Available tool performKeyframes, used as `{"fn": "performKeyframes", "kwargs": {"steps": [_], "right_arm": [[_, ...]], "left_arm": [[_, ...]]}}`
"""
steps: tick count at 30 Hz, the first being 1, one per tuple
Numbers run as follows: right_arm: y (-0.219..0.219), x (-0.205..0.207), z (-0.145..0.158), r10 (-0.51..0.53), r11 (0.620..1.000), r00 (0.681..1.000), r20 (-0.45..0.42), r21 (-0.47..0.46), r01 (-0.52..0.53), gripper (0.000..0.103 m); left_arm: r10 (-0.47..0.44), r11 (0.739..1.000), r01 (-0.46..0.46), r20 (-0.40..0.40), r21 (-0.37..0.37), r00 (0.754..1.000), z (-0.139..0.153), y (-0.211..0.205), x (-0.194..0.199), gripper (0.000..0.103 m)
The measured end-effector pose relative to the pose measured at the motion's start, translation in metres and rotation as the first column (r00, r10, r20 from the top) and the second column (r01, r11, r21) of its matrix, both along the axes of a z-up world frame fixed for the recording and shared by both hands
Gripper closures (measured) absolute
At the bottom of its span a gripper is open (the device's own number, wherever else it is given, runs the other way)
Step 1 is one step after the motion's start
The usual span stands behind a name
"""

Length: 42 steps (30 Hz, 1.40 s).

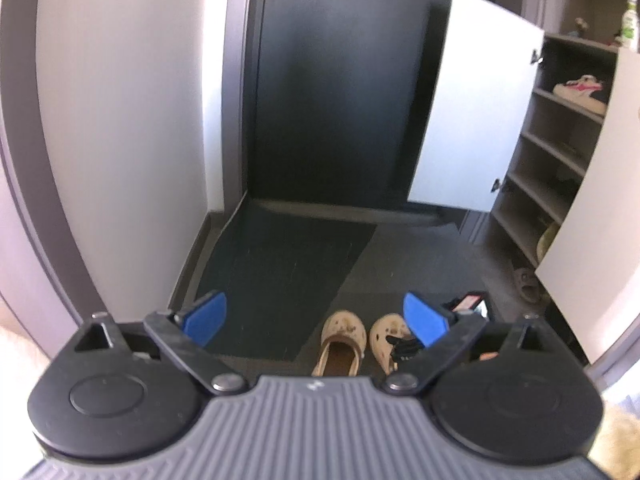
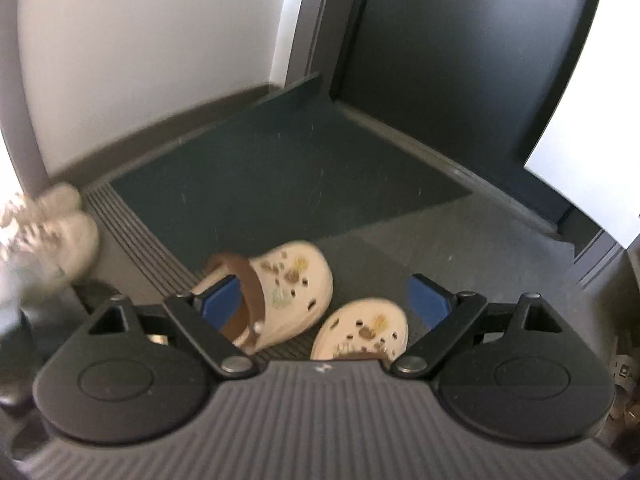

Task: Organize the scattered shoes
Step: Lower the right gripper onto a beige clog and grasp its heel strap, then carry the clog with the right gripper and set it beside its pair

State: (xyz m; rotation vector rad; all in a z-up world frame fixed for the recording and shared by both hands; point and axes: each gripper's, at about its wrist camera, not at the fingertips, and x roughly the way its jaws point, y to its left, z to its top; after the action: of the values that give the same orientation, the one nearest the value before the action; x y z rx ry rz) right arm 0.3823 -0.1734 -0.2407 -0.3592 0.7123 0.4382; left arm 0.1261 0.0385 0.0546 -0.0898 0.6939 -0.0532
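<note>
Right under my right gripper (image 2: 326,300) sit two cream clogs on the dark floor (image 2: 460,248), and its jaws are spread wide, gripping nothing. My left-hand blue pad (image 2: 220,300) overlaps the brown heel strap (image 2: 250,292) of the tilted clog (image 2: 296,280); whether they touch, I cannot tell. Its partner, the second clog (image 2: 362,330), lies just beside it, toe forward. Over on my left gripper (image 1: 316,318), jaws released too, hanging above the same pair: the left clog (image 1: 344,338) shows its open heel. A dark doormat (image 1: 280,268) lies beyond. On the right an open shoe cabinet (image 1: 560,168) holds a pink-and-white sneaker (image 1: 580,90) on an upper shelf. Blurred pale shoes (image 2: 60,236) show at my far left.
</note>
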Motion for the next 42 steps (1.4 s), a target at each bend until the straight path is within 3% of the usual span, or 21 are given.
{"fn": "performKeyframes", "kwargs": {"steps": [5,8,12,14,16,19,24,26,29,33,42], "right_arm": [[-0.021,0.022,-0.056,-0.158,0.984,0.987,-0.032,0.073,0.160,0.011],[-0.039,0.035,-0.089,-0.273,0.948,0.960,-0.059,0.153,0.279,0.011],[-0.045,0.045,-0.121,-0.283,0.945,0.959,-0.023,0.165,0.283,0.011],[-0.045,0.049,-0.134,-0.274,0.944,0.961,-0.032,0.182,0.275,0.000],[-0.047,0.057,-0.151,-0.307,0.940,0.948,-0.085,0.126,0.316,0.000],[-0.055,0.061,-0.165,-0.343,0.914,0.925,-0.162,0.171,0.368,0.000],[-0.048,0.067,-0.189,-0.352,0.920,0.902,-0.251,0.084,0.382,0.000],[-0.048,0.069,-0.190,-0.365,0.913,0.893,-0.262,0.086,0.399,0.000],[-0.047,0.072,-0.183,-0.427,0.882,0.852,-0.304,0.070,0.467,0.001],[-0.060,0.068,-0.163,-0.532,0.796,0.786,-0.314,0.132,0.591,0.002],[0.009,0.073,-0.079,-0.566,0.726,0.782,-0.261,0.291,0.623,0.002]], "left_arm": [[0.045,0.999,-0.047,-0.060,-0.020,0.997,-0.015,0.011,0.027,0.006],[0.058,0.998,-0.059,-0.075,-0.010,0.995,-0.021,0.012,0.042,0.006],[0.068,0.997,-0.070,-0.126,-0.013,0.990,-0.037,0.013,0.073,0.006],[0.070,0.997,-0.073,-0.148,-0.018,0.987,-0.043,0.011,0.082,0.006],[0.069,0.997,-0.074,-0.166,-0.023,0.984,-0.047,0.010,0.089,0.006],[0.064,0.997,-0.070,-0.190,-0.028,0.980,-0.055,0.007,0.099,0.006],[0.074,0.997,-0.079,-0.186,-0.020,0.980,-0.056,0.005,0.101,0.006],[0.079,0.996,-0.084,-0.184,-0.023,0.980,-0.054,0.007,0.101,0.006],[0.101,0.994,-0.105,-0.156,-0.021,0.983,-0.047,0.012,0.096,0.006],[0.136,0.990,-0.139,-0.113,-0.023,0.984,-0.034,0.022,0.084,0.006],[0.216,0.976,-0.217,-0.020,-0.037,0.976,-0.006,0.053,0.051,0.006]]}}
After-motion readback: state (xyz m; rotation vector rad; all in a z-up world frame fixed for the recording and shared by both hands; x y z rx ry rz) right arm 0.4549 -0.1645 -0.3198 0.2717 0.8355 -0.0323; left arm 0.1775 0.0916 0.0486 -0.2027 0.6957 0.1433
